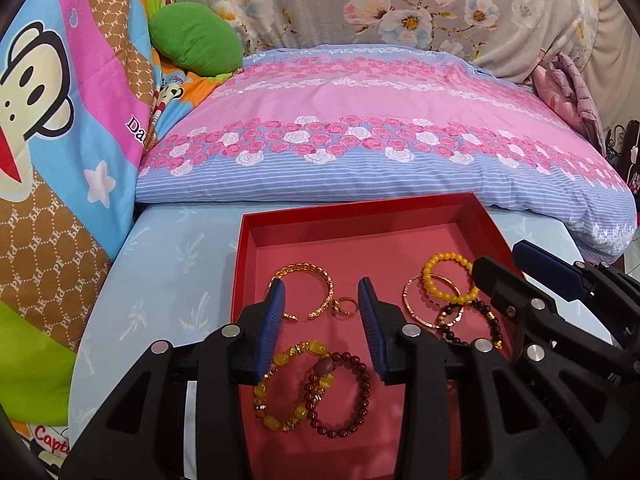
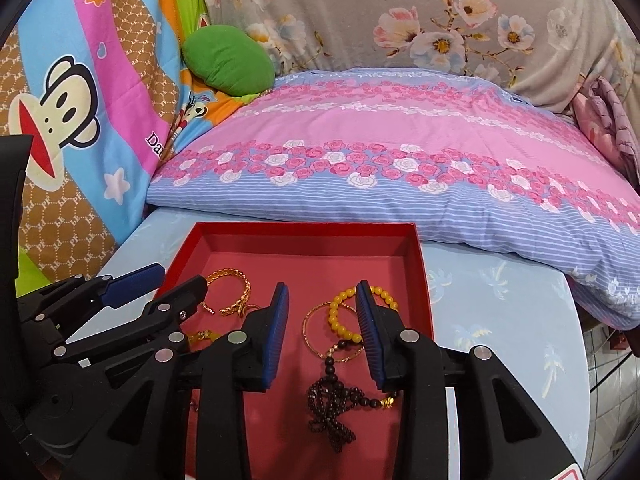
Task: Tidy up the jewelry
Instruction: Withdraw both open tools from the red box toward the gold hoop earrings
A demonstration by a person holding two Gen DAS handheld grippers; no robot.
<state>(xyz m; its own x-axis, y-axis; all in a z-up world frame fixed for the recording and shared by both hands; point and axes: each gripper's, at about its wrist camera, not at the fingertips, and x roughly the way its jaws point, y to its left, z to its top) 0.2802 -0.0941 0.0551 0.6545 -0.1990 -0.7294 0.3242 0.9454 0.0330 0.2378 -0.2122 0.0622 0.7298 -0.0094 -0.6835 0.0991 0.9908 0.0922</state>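
A red box [image 1: 248, 264] [image 2: 420, 276] on a light blue surface holds jewelry. In the left wrist view: a gold cuff bangle [image 1: 320, 276], a gold ring [image 1: 344, 305], a yellow stone bracelet [image 1: 276, 384], a dark red bead bracelet [image 1: 344, 396], a yellow bead bracelet [image 1: 444, 280], a thin gold bangle [image 1: 412, 304] and dark beads [image 1: 490, 322]. My left gripper [image 1: 322, 294] is open and empty above the cuff and ring. My right gripper [image 2: 322, 294] is open and empty over the yellow bead bracelet [image 2: 340, 320], thin bangle [image 2: 312, 330] and dark bead string [image 2: 332, 400].
A pink and blue floral pillow [image 1: 360, 132] lies behind the box. A cartoon monkey blanket [image 1: 60, 120] stands at the left with a green cushion [image 1: 196, 40]. A grey floral cover [image 2: 440, 20] is at the back. The light blue surface [image 2: 500, 320] extends right of the box.
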